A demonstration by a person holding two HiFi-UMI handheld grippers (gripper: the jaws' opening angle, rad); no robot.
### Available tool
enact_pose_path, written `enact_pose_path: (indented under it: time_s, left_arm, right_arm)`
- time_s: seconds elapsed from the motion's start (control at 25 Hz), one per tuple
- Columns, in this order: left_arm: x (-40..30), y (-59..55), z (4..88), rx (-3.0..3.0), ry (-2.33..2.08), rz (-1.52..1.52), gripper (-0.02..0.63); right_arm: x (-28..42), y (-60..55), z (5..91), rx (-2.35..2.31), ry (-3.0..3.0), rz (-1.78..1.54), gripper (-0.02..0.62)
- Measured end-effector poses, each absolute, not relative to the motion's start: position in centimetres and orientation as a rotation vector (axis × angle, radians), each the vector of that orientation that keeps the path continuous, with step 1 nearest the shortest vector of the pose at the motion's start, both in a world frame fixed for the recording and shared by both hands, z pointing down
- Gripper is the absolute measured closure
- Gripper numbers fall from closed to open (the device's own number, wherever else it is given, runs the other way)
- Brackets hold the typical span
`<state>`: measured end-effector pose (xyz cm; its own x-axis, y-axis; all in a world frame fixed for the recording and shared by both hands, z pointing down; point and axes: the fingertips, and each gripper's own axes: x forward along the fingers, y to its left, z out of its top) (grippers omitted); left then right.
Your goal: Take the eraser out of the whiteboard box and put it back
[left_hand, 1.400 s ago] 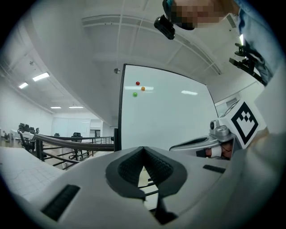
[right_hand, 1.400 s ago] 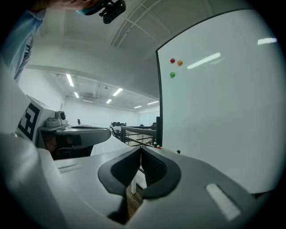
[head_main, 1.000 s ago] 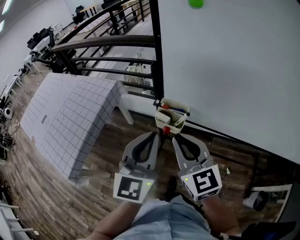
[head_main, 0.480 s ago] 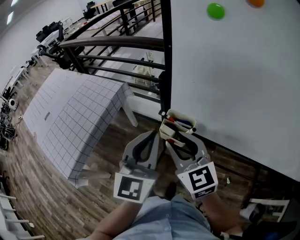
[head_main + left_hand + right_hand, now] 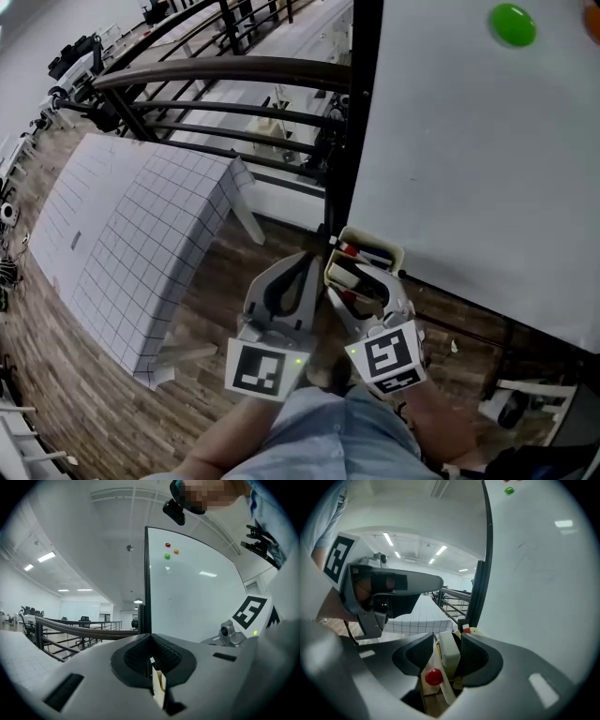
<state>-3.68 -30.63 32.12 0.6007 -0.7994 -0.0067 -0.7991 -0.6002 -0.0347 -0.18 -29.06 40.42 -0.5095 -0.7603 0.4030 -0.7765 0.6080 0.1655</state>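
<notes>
The cream whiteboard box (image 5: 373,253) hangs at the whiteboard's (image 5: 469,169) lower left corner, with red-capped markers in it. My right gripper (image 5: 361,279) reaches into the box, and its jaws are opening. The white eraser (image 5: 449,651) stands upright between them, against the right-hand jaw, with a gap on the other side. A red round cap (image 5: 433,677) shows just below it. My left gripper (image 5: 307,259) is shut and empty just left of the box; a cream sliver of the box (image 5: 158,686) shows through its slit.
The whiteboard's black post (image 5: 354,141) rises right behind the box. A green magnet (image 5: 513,24) sits high on the board. A table under a gridded cloth (image 5: 131,244) stands to the left, and a dark railing (image 5: 216,73) runs behind it. The floor is wood.
My right gripper has moved forward from below the box into it, and its jaws have gone from shut to wide apart around the eraser. The left gripper has come up beside the box.
</notes>
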Motion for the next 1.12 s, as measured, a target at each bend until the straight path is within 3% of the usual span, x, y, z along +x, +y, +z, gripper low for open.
enact_pose_path:
  time_s: [0.6,1.12]
  left_arm:
    - [-4.9,-32.9,33.2,-2.851,1.304,-0.041,0.607]
    - [-4.5,-31.5,32.4,-2.817,1.322,-0.008,0.607]
  right_arm:
    - [-1.0,-30.1,41.7,1.253,-2.242,0.024,0.411]
    - [-0.3,-29.3,39.0,1.284,-2.306,-0.021,0.466]
